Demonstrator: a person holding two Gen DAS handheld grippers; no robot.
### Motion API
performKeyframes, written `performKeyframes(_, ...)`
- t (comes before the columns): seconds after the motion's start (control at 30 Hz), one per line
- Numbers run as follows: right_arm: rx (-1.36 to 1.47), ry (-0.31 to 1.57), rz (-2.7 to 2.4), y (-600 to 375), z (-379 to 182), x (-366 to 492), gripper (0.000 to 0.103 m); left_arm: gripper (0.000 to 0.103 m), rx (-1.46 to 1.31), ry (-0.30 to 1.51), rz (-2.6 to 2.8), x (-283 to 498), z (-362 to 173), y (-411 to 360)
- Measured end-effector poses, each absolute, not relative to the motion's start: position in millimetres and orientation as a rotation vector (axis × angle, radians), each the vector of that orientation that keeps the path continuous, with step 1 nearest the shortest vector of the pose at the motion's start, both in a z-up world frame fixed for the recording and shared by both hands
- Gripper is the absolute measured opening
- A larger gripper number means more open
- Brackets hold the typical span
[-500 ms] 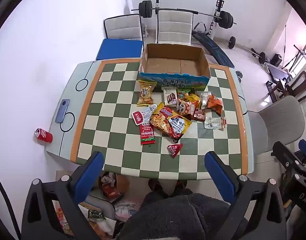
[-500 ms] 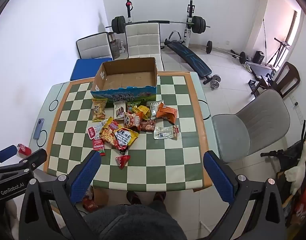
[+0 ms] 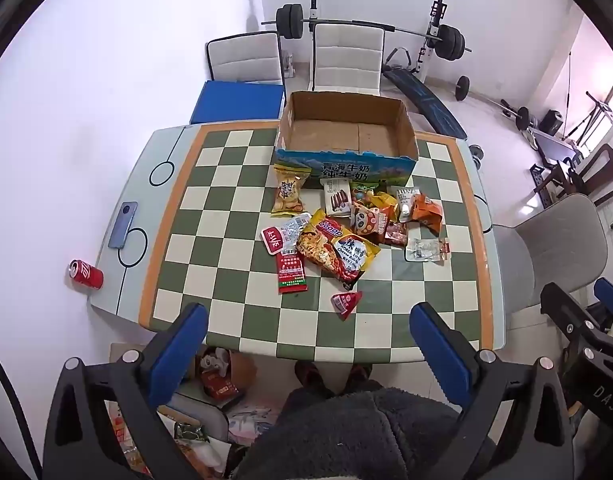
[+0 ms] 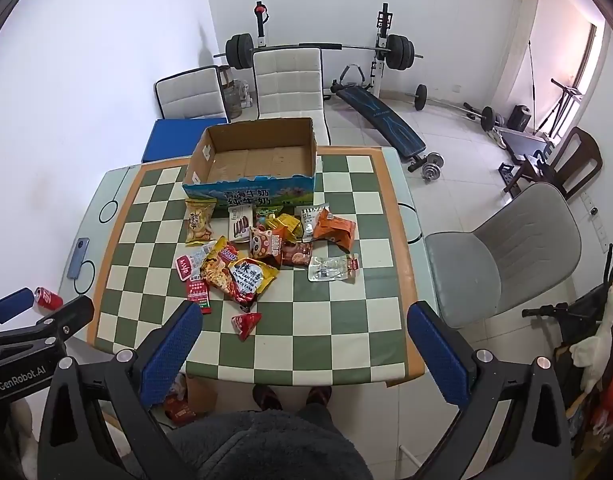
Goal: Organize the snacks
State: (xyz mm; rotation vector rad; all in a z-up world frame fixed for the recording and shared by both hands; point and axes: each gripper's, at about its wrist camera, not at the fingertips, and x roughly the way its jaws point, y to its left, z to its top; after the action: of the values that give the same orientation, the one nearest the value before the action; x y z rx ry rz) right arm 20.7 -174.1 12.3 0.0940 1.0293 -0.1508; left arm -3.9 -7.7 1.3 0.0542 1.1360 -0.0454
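An empty cardboard box (image 3: 346, 128) (image 4: 254, 156) stands at the far side of the green checkered table (image 3: 226, 264) (image 4: 338, 320). Several snack packets lie in a pile in front of it, among them a yellow noodle bag (image 3: 336, 250) (image 4: 238, 274), a red flat packet (image 3: 292, 272), a small red triangular packet (image 3: 346, 302) (image 4: 245, 323) nearest me, an orange bag (image 3: 426, 212) (image 4: 334, 229) and a clear packet (image 3: 426, 249) (image 4: 332, 268). My left gripper (image 3: 308, 340) and right gripper (image 4: 304, 340) are both open and empty, held high above the table's near edge.
A phone (image 3: 123, 225) and a red can (image 3: 85, 274) lie at the table's left edge. A grey chair (image 4: 502, 256) stands to the right, two white chairs (image 4: 288, 80) behind the table, gym gear beyond. A bin with wrappers (image 3: 210, 376) is under the near edge.
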Motion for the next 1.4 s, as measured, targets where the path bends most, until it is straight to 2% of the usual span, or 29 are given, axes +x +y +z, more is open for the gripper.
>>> performKeyframes(1.4, 0.089, 1.022, -0.151, -172.5, 17.4, 30.1, 0.103, 0.103, 0.056, 1.131, -0.052, 5.3, 7.0, -16.5)
